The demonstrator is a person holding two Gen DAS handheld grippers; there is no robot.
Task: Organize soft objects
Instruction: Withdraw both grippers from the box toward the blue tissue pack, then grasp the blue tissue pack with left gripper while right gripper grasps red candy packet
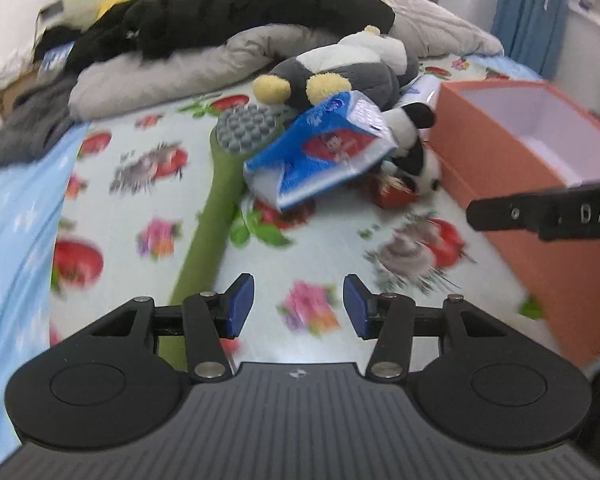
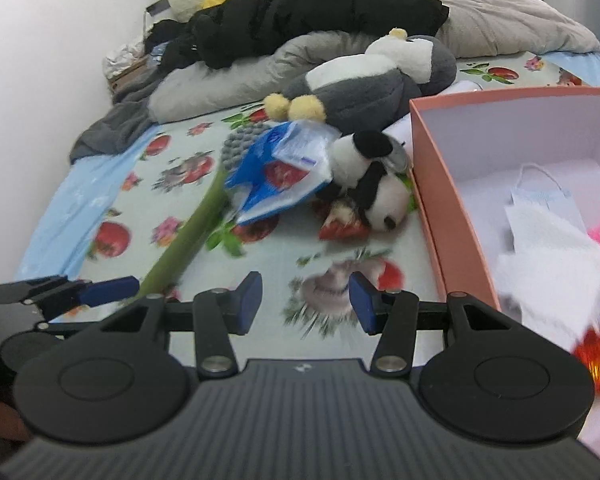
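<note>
On the floral bedsheet lie a grey and white plush penguin [image 1: 348, 68] [image 2: 372, 80], a small panda plush [image 1: 414, 148] [image 2: 376, 184], a blue and white tissue pack [image 1: 320, 152] [image 2: 280, 172] and a green massage hammer with a grey studded head [image 1: 220, 184] [image 2: 196, 220]. An open orange box [image 1: 512, 168] [image 2: 432, 184] stands to the right; it holds a face mask [image 2: 548, 196] and a white cloth [image 2: 552, 256]. My left gripper [image 1: 299, 308] is open and empty above the sheet. My right gripper [image 2: 305, 304] is open and empty beside the box.
A black jacket [image 1: 236, 8] and a grey quilt [image 1: 172, 72] are piled at the back of the bed. A wall runs along the left. Blue curtains [image 1: 528, 12] hang at the far right. A red object [image 2: 344, 224] lies under the panda.
</note>
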